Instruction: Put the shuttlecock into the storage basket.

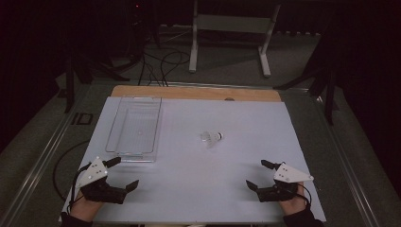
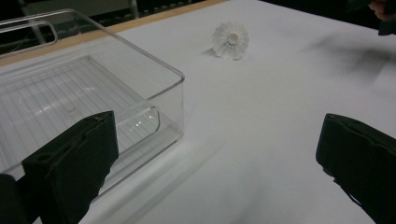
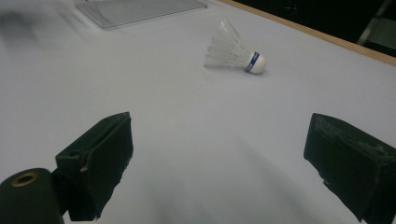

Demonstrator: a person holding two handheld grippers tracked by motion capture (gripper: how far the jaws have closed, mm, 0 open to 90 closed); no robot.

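**A:** Where is the shuttlecock, and has anything been done with it?

**B:** The shuttlecock (image 1: 211, 137) lies on its side near the middle of the white table (image 1: 198, 189), untouched. In the right gripper view its white cork tip, ringed with a blue band, points right and its feathers fan left. To its left, well apart from it, stands a clear plastic bin (image 1: 134, 126), and the bin is empty. Judging by that, the work looks to be at its very start: the pick-up is still ahead, and so, probably, is the drop into the bin.

**A:** And the grippers?

**B:** Both sit at the near edge of the table, each held in a hand coming in from the bottom. The right gripper (image 1: 254, 175) is at the lower right, its jaws spread wide, nothing between them, and it faces the shuttlecock from some way off. The left gripper (image 1: 124, 173) is at the lower left, just beside the bin's near corner, its jaws also wide apart and holding nothing. Neither touches anything but the air above the table.
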